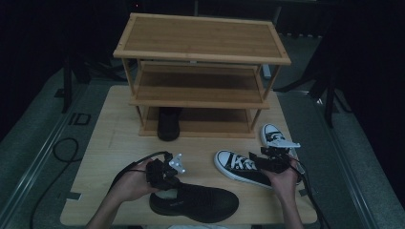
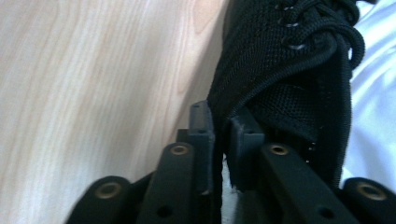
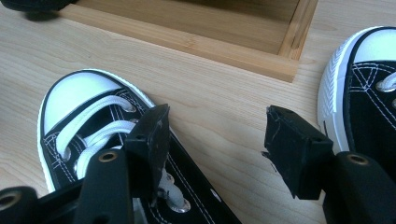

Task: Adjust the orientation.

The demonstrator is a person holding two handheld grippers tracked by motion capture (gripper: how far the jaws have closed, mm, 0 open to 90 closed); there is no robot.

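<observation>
Two grippers are working in front of the shoe rack (image 1: 200, 71): my left gripper (image 2: 217, 140) is pinching the black shoe (image 1: 196, 200) collar (for lifting, likely), my right gripper (image 3: 215, 149) is hovering spread-jawed over a canvas sneaker (image 3: 102, 140).

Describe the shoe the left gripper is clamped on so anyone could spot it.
Start at the bamboo shoe rack, then come to the table's near edge. The shoe lies there on its own, its collar pinched by the left gripper. It is all black mesh; the sneakers nearby have white toe caps.
</observation>
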